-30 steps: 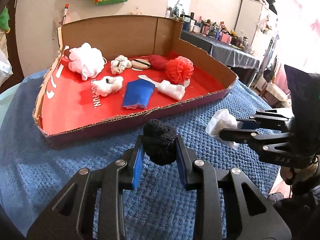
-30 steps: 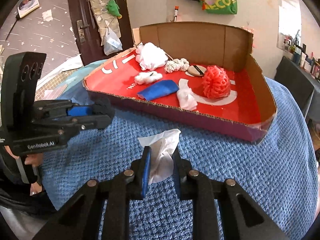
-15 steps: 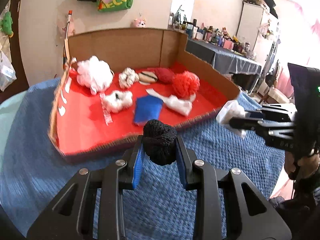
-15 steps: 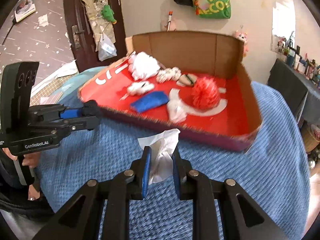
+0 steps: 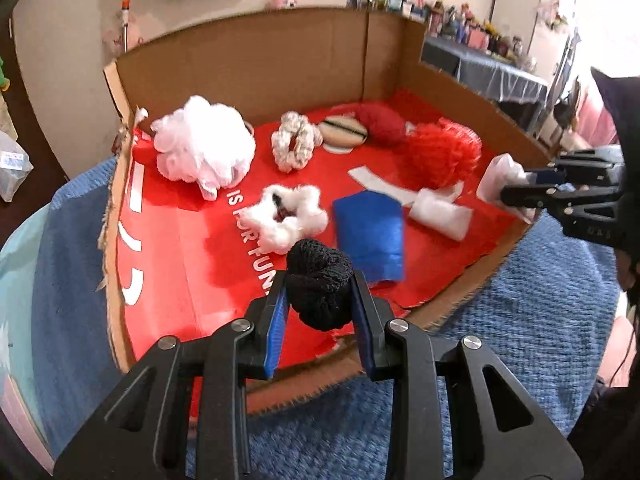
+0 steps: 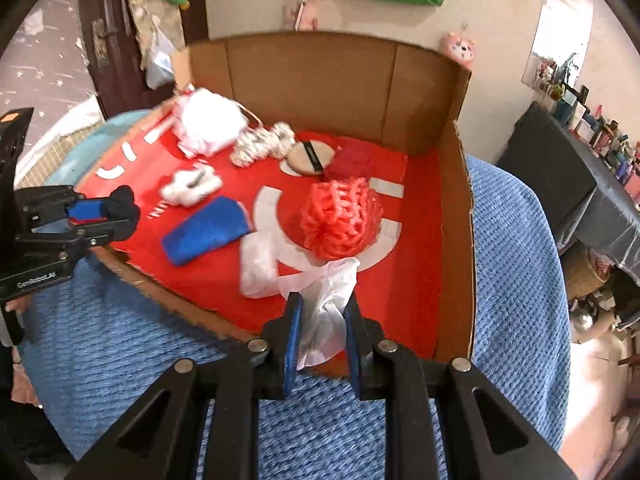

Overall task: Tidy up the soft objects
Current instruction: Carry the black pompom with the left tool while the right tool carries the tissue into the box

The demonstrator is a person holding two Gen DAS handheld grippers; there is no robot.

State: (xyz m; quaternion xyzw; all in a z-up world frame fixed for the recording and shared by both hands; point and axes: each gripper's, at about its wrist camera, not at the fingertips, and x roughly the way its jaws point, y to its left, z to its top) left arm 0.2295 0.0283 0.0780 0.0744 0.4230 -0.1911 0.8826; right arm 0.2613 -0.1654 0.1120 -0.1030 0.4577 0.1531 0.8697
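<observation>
My left gripper (image 5: 319, 292) is shut on a black knitted ball (image 5: 319, 288), held over the front edge of the red cardboard tray (image 5: 168, 256). My right gripper (image 6: 322, 312) is shut on a crumpled white tissue (image 6: 328, 304) above the tray's near right part (image 6: 420, 264). In the tray lie a white mesh pouf (image 5: 204, 150), a red mesh pouf (image 6: 340, 218), a folded blue cloth (image 5: 370, 232), a white fluffy scrunchie (image 5: 286, 218), a white wad (image 6: 258, 266), a knit scrunchie (image 5: 294, 144), a round puff (image 6: 310, 158) and a dark red ball (image 5: 382, 122).
The tray rests on a blue textured cloth (image 6: 516, 264) covering the table. Tall brown cardboard walls (image 6: 312, 80) close the tray's back and right side. A door (image 6: 108, 20) and a wall stand behind; a dark cluttered table (image 5: 484, 68) is at the right.
Both grippers have moved forward from above the blue cloth to over the tray's front edge, each still carrying its object. The tray now looms larger in both views.
</observation>
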